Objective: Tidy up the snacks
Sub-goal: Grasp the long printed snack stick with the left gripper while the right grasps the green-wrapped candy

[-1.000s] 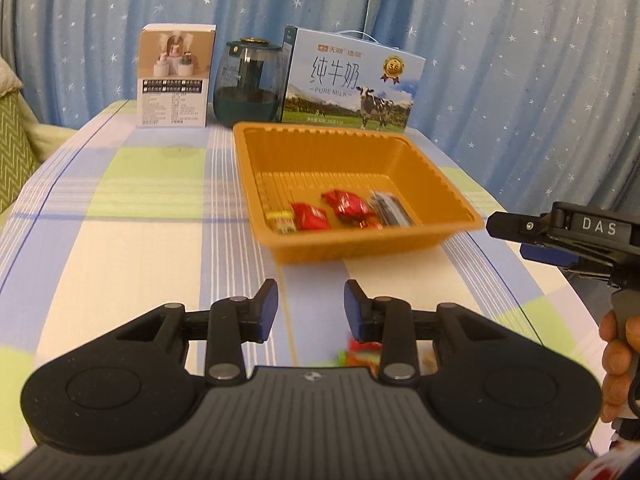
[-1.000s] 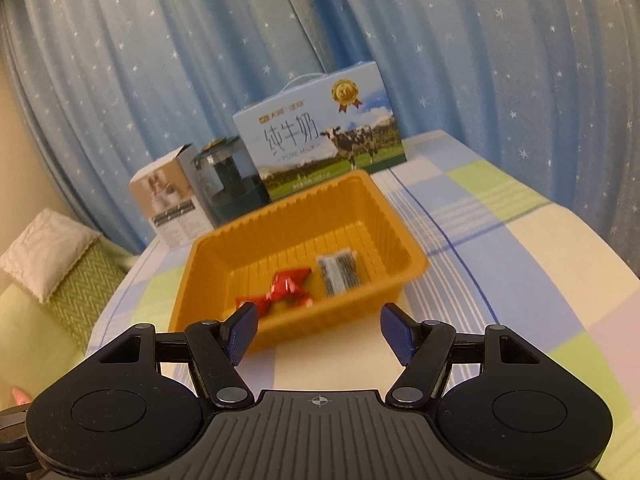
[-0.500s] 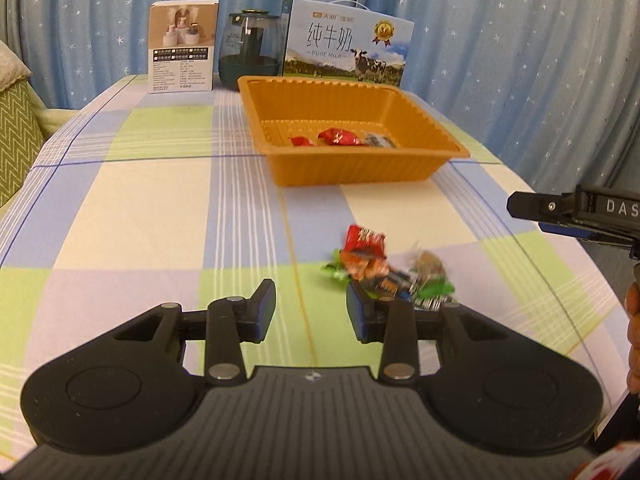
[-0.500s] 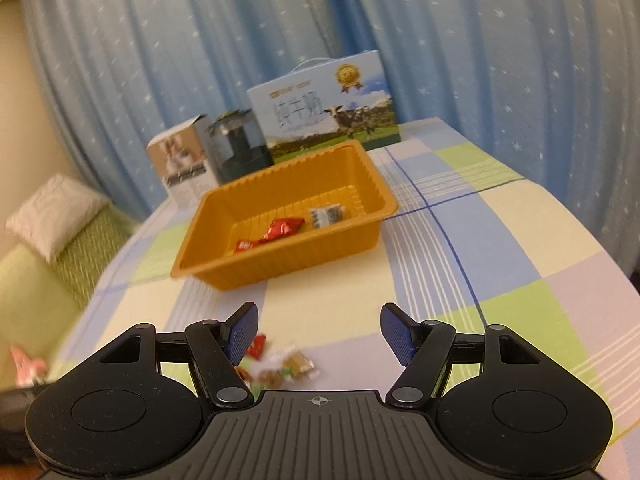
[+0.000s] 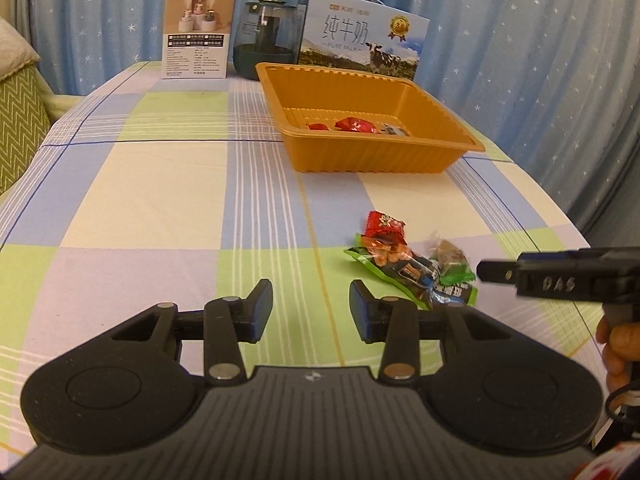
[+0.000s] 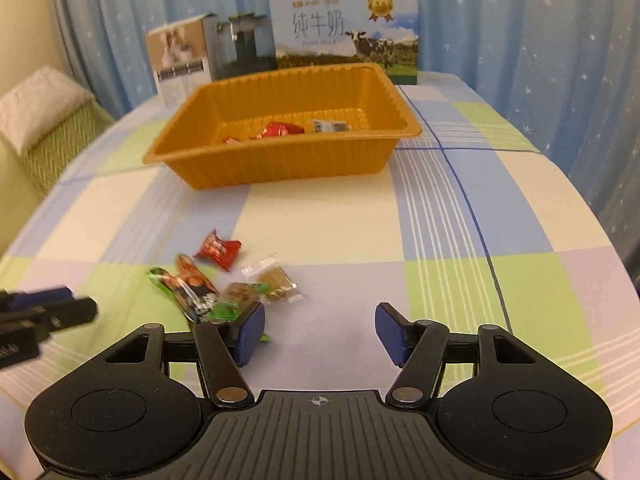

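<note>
Star-dotted curtains back the checked table [image 5: 168, 184], where loose snacks [image 6: 224, 280] lie just ahead-left of the empty, closing right hand-held gripper [image 6: 319, 334], ahead-right of the empty, opening left hand-held gripper [image 5: 311, 310], short of the orange tray [image 6: 280, 168].

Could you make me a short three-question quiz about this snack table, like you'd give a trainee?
1. True or false: the orange tray has no snacks in it.
2. Where does the loose pile of snacks lie?
A. on the tablecloth, in front of the tray
B. on top of the milk box
C. between the fingers of the right gripper
3. Fill in: nothing is between the fingers of the left gripper; its jaws are ____.

Key
1. False: a few wrapped snacks lie on its floor.
2. A
3. opening
</note>
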`<act>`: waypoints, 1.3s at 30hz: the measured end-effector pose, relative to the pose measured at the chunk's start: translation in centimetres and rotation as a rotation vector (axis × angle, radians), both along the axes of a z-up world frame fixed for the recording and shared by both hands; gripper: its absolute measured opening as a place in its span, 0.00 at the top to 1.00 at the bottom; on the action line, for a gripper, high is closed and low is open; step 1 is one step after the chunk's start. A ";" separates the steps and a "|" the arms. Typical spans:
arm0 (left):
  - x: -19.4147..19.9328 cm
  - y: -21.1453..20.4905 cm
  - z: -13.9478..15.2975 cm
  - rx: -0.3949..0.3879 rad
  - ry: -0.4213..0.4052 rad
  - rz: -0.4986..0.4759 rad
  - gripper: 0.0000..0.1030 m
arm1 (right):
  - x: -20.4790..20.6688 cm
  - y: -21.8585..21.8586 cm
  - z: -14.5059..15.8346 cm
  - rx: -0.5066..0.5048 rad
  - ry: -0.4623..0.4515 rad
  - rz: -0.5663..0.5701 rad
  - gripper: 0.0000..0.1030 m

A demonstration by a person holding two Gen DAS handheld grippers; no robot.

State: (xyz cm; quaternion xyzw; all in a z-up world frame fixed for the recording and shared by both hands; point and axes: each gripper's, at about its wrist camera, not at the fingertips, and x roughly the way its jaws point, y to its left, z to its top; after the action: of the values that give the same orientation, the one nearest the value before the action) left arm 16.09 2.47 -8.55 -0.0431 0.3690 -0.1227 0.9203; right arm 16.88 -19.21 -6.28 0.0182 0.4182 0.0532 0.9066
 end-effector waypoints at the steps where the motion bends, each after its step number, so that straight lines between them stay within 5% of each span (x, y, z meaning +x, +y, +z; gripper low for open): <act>1: 0.1 0.1 0.0 -0.006 0.001 0.004 0.61 | 0.2 0.2 -0.3 -0.008 0.015 0.013 0.39; 8: 0.6 0.6 0.0 -0.025 0.005 0.021 0.59 | -0.5 2.5 -0.8 0.023 0.030 0.181 0.39; 14: 0.6 0.5 0.0 -0.027 0.006 0.026 0.58 | -0.5 1.3 -0.6 0.159 0.028 0.088 0.40; 17: 0.7 0.5 -0.1 -0.033 0.008 0.024 0.57 | -0.2 1.2 -0.6 0.204 0.028 0.052 0.57; 20: 0.8 0.2 -0.1 -0.038 0.008 0.020 0.57 | 0.1 1.4 -0.7 0.244 0.030 0.026 0.61; 25: 0.8 0.1 -0.2 -0.039 0.009 0.020 0.57 | 0.3 2.0 -1.0 0.197 0.025 -0.006 0.78; 39: 2.3 -3.7 -0.2 -0.038 -0.010 -0.081 0.56 | -0.4 -0.2 0.5 0.117 -0.047 -0.087 0.80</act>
State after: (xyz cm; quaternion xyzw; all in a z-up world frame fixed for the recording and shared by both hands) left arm 18.40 -1.24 -8.78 -0.0451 0.3634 -0.1673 0.9154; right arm 16.47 -19.42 -5.77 0.0879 0.3916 0.0385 0.9151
